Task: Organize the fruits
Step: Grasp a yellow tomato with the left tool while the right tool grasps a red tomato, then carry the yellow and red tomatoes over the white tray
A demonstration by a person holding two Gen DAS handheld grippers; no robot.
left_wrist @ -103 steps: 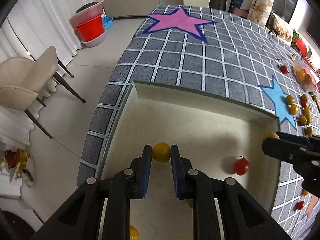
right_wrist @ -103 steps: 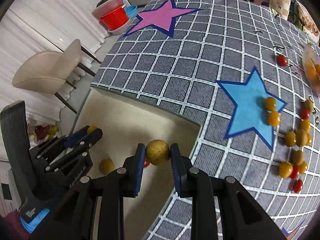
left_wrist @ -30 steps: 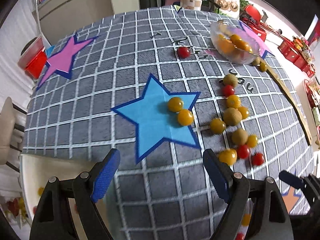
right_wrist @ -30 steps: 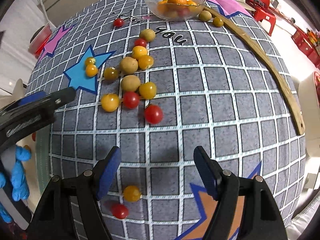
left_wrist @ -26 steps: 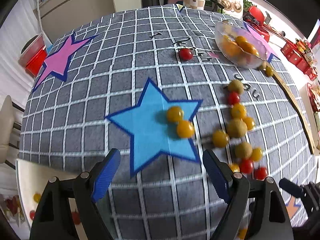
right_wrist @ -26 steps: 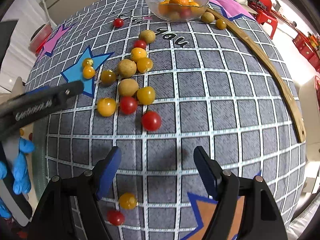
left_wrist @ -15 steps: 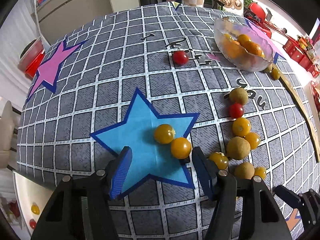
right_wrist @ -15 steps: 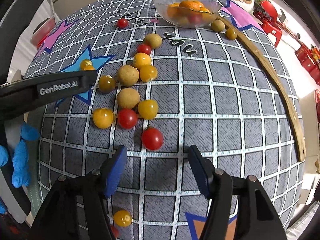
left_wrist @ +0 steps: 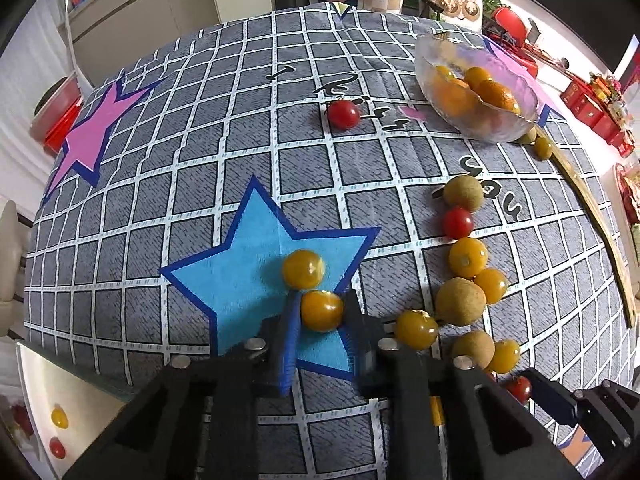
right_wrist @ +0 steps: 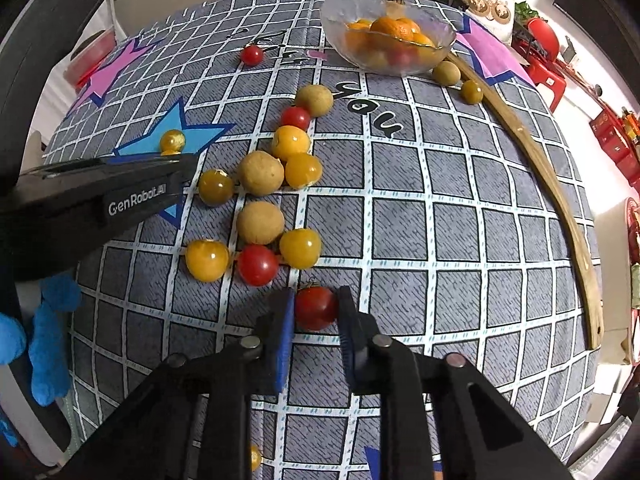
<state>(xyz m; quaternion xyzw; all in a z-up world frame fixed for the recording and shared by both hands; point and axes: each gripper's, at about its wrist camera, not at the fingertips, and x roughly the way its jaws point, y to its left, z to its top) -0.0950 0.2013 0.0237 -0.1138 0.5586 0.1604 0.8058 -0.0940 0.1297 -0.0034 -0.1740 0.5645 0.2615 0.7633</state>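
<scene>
My left gripper (left_wrist: 320, 312) is shut on a yellow cherry tomato (left_wrist: 322, 310) on the blue star (left_wrist: 248, 272) of the checked tablecloth. A second yellow tomato (left_wrist: 303, 269) lies just beyond it, touching it. My right gripper (right_wrist: 316, 308) is shut on a red cherry tomato (right_wrist: 315, 307) on the cloth, at the near edge of a cluster of yellow tomatoes (right_wrist: 300, 247), red tomatoes (right_wrist: 258, 265) and brown longans (right_wrist: 260, 222). The left gripper's body (right_wrist: 100, 192) shows at the left of the right wrist view.
A glass bowl (right_wrist: 344, 20) of oranges stands at the far side, with a lone red tomato (left_wrist: 343, 114) to its left. A curved wooden stick (right_wrist: 552, 184) lies along the right. The white tray (left_wrist: 36, 368), holding a yellow and a red tomato, sits at the cloth's near left edge.
Both grippers came from the tray to the loose fruit, sank toward the cloth and closed from wide open: the left onto a yellow tomato, the right onto a red one.
</scene>
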